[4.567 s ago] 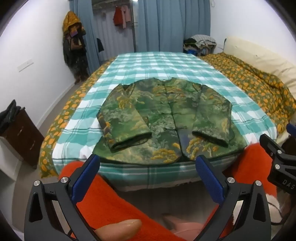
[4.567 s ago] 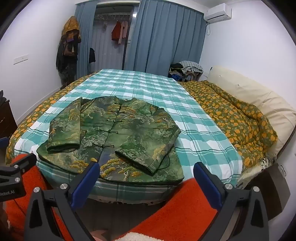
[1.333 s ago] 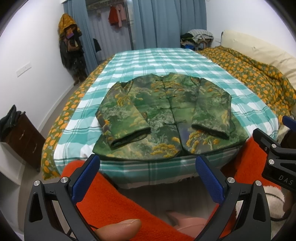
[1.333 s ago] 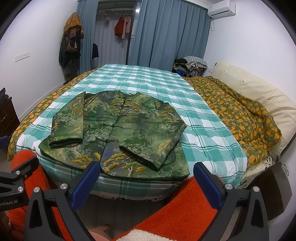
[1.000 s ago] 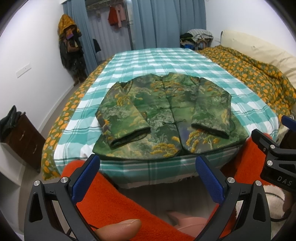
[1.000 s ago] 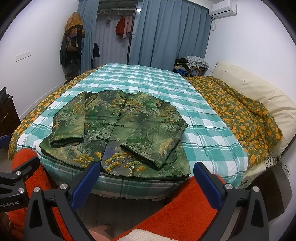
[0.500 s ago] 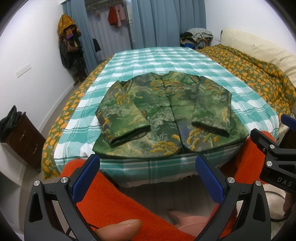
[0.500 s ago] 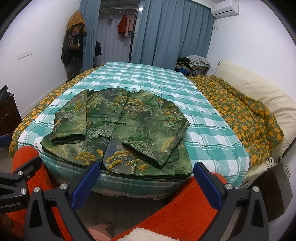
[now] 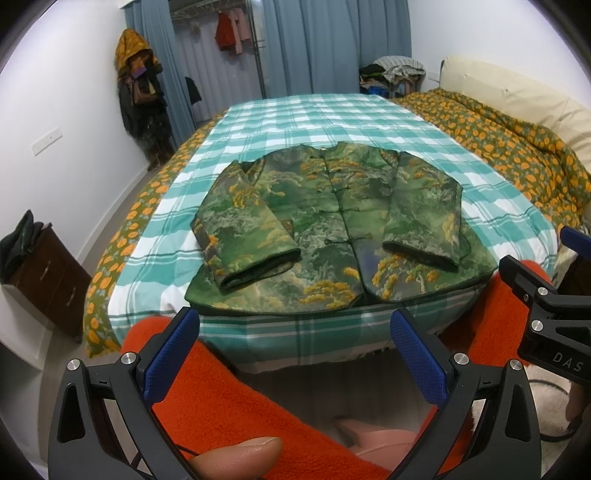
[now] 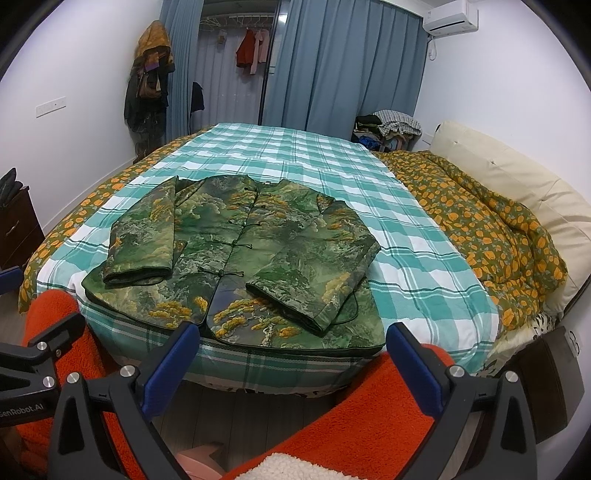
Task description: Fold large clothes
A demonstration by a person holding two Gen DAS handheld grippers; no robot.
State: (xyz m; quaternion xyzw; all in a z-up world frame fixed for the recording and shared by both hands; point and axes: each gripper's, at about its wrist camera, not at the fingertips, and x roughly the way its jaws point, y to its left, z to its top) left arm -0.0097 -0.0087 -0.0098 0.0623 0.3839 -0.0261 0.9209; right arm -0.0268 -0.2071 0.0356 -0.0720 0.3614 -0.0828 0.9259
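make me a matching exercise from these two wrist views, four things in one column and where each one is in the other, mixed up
Things:
1. green patterned jacket
2. orange floral duvet
3. air conditioner
4. dark wooden drawer unit

Places:
A. high on the wall beside the blue curtains
B. on the floor by the wall, to the left of the bed
C. spread flat on the checked sheet, near the bed edge closest to the cameras
D. bunched along the right side of the bed, next to the cream headboard

Pairs: 1-C, 2-D, 3-A, 4-B
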